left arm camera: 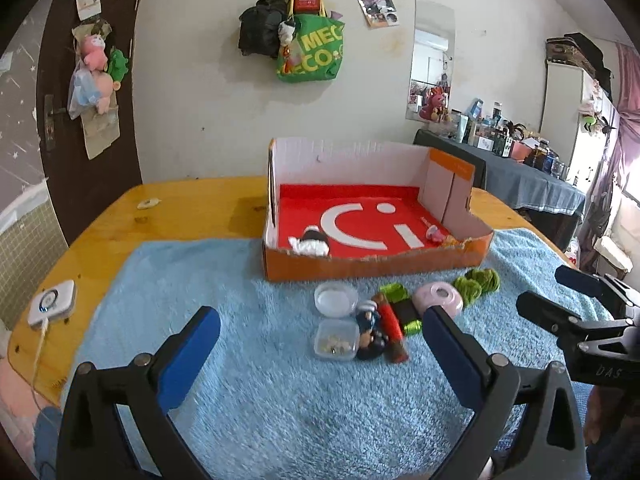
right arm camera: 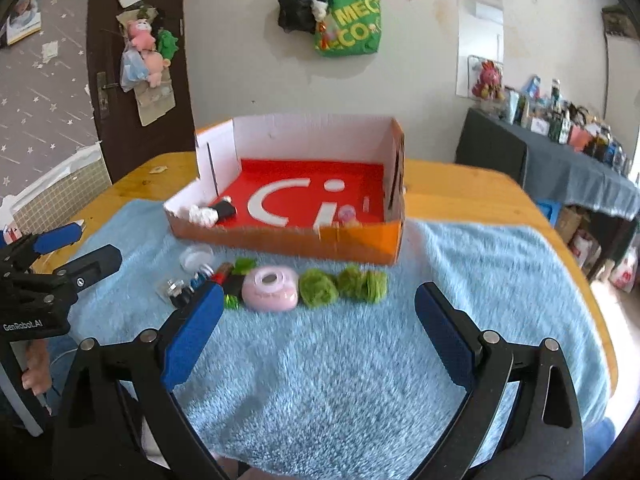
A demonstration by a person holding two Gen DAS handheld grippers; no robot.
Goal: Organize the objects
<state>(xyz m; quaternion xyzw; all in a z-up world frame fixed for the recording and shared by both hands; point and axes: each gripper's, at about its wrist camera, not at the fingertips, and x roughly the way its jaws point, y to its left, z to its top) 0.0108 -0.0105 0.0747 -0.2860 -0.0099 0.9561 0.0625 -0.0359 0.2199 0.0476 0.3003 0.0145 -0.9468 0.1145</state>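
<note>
1. Two grippers hover above a fluffy light-blue towel [left arm camera: 248, 392] spread on a yellow wooden table [left arm camera: 192, 208]; the left gripper [left arm camera: 320, 340] and right gripper [right arm camera: 320, 320] both have their blue-padded jaws spread wide, nothing between them.
2. An orange cardboard box with a red floor [right arm camera: 372, 240] sits at the towel's far edge, holding a black-and-white soft toy [left arm camera: 314, 242] and a small pink figure [left arm camera: 434, 234].
3. Just in front of the box lies a row: a round clear plastic lid [left arm camera: 336, 298], a small clear plastic tub [left arm camera: 336, 340], a dark-dressed doll figure [left arm camera: 370, 330], green and red thread spools [left arm camera: 394, 320], a pink round case [right arm camera: 272, 288] and green yarn pompoms [right arm camera: 344, 284].
</note>
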